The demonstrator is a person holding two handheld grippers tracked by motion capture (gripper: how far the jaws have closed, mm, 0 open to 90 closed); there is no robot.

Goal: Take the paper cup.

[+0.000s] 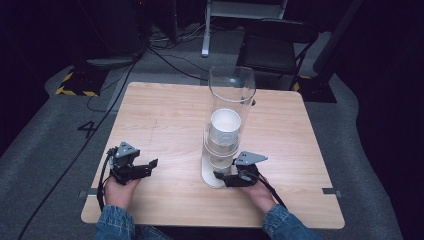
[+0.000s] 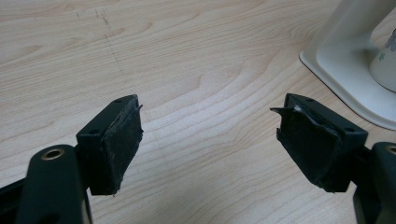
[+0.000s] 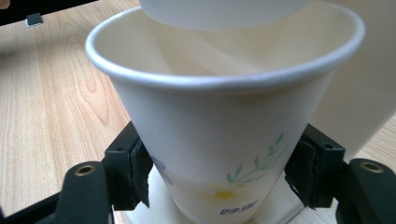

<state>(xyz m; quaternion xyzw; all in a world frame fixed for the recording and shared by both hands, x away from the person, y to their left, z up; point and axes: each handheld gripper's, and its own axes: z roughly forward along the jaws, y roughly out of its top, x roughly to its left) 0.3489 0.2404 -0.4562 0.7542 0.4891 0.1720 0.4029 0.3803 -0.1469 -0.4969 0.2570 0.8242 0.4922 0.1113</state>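
paper cup (image 3: 219, 135) at the dispenser (image 1: 231, 90) bottom sits pinched in the right gripper (image 3: 219, 172); a skewed pull could crush it or drag the next cup (image 3: 219, 11). left gripper (image 2: 210, 135) gapes empty

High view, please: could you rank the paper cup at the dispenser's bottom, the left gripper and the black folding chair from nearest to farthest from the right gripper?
From the right gripper:
1. Paper cup, between its jaws at the dispenser's foot.
2. Left gripper, across the table's near left.
3. Black folding chair, beyond the far edge.
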